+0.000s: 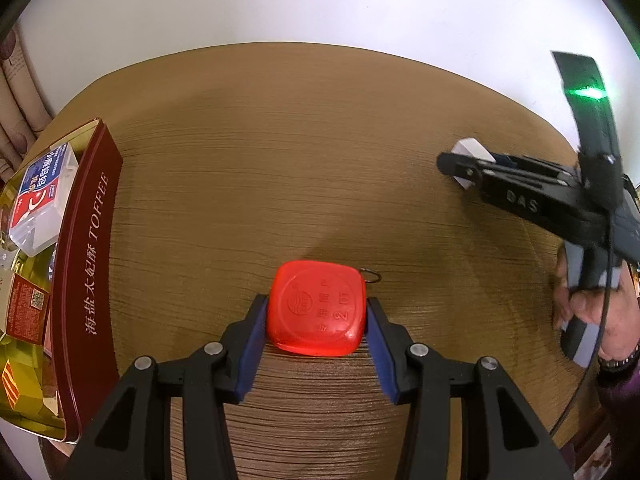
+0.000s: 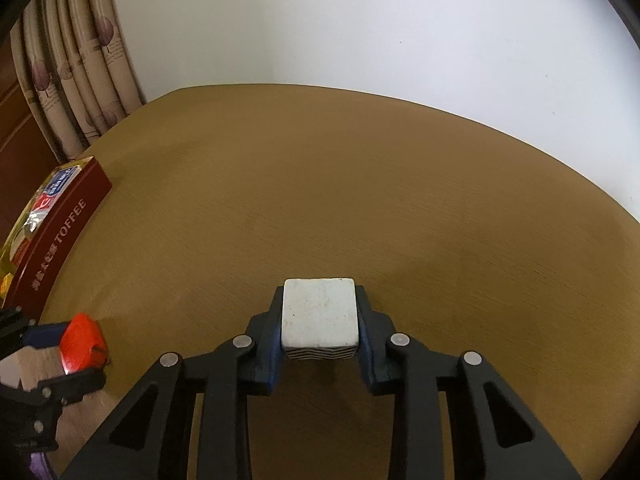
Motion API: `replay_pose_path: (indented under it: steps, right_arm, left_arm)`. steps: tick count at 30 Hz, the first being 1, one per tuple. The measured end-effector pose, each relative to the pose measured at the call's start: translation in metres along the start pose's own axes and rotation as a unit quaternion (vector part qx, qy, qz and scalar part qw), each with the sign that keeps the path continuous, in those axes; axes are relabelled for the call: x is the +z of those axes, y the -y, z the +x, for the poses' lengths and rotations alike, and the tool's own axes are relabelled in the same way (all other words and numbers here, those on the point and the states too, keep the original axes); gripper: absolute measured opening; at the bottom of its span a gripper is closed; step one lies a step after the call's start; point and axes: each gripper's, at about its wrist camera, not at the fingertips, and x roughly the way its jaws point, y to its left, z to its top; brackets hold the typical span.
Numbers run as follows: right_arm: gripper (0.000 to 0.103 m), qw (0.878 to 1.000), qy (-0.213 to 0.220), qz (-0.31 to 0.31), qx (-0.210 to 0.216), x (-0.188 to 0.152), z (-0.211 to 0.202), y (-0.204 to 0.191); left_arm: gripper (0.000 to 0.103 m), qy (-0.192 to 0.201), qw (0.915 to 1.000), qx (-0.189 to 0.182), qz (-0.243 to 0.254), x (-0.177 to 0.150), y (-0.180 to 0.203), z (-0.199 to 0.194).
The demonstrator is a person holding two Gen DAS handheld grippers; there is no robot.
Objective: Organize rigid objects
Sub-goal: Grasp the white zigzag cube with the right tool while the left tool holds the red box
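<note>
Right tool point(image 2: 320, 316) is clamped on the white block point(image 2: 319, 312), low over the bench point(image 2: 360, 184), while left tool point(image 1: 316, 312) grips the red case point(image 1: 316, 307). Both look bound for the toffee tin point(image 1: 86, 248), though whether they're lifted is hard to say.

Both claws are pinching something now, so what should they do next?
Probably lift first. The right claw is shut on the white block, the left claw on the red case, both low over the table; the toffee tin waits at left.
</note>
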Motion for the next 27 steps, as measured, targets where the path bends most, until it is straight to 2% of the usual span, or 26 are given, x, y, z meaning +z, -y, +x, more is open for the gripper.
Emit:
replay_pose_path:
  steps: [4,11,19,27]
  right_arm:
    - [0.029,1.0,0.001,-0.003,0.004,-0.009,-0.008,-0.006]
    - [0.028,0.999,0.014,0.027,0.037,-0.023,-0.033,-0.013]
    - [0.028,0.996,0.017,0.064,0.052,-0.056,-0.062,-0.015]
    - [0.028,0.995,0.02,0.08,0.056,-0.06,-0.075,-0.019]
  left_arm:
    - [0.048,0.003,1.0,0.004,0.003,-0.001,0.002,0.0]
    - [0.048,0.009,0.9999,0.005,0.01,-0.005,0.007,-0.002]
    - [0.048,0.009,0.9999,-0.001,0.004,-0.009,0.007,-0.008]
    - [0.048,0.039,0.9991,0.0,-0.017,-0.011,-0.01,-0.051]
